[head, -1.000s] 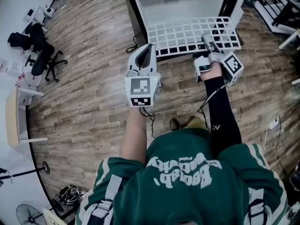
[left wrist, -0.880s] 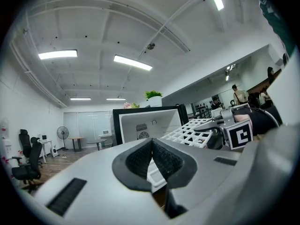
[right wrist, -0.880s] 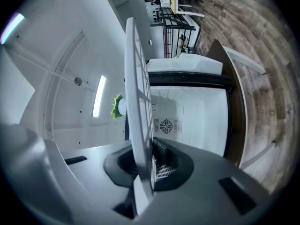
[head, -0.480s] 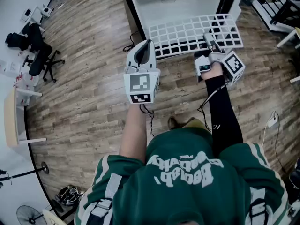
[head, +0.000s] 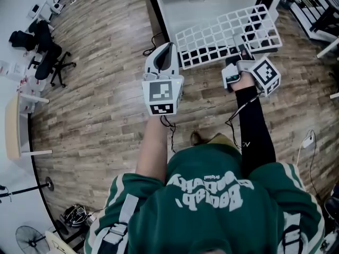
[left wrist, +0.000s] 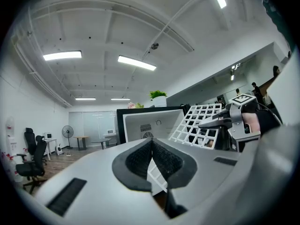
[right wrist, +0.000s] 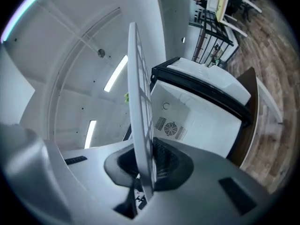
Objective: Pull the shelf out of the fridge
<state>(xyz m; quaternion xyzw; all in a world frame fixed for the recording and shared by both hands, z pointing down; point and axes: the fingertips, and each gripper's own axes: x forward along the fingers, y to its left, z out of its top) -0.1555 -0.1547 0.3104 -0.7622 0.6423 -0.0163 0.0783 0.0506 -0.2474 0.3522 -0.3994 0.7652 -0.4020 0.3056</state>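
The white wire shelf (head: 222, 33) is out of the open white fridge (head: 206, 4) and hangs skewed in front of it, its right end swung toward the fridge. My right gripper (head: 241, 46) is shut on the shelf's near edge. In the right gripper view the shelf (right wrist: 139, 102) stands edge-on between the pads of the right gripper (right wrist: 147, 172), with the fridge (right wrist: 197, 111) behind. My left gripper (head: 167, 51) is held left of the shelf, apart from it. In the left gripper view the left gripper (left wrist: 152, 146) is shut on nothing, and the shelf (left wrist: 199, 123) shows to its right.
Wooden floor all round. Black office chairs (head: 45, 57) and a light table (head: 13, 128) stand at the left. A metal rack (head: 312, 4) is at the upper right. A cable with a white plug (head: 309, 138) lies on the floor at the right.
The shelf has come further out of the fridge and turned, its right end swinging up and away. My right gripper moved slightly right with it. My left gripper stayed nearly still.
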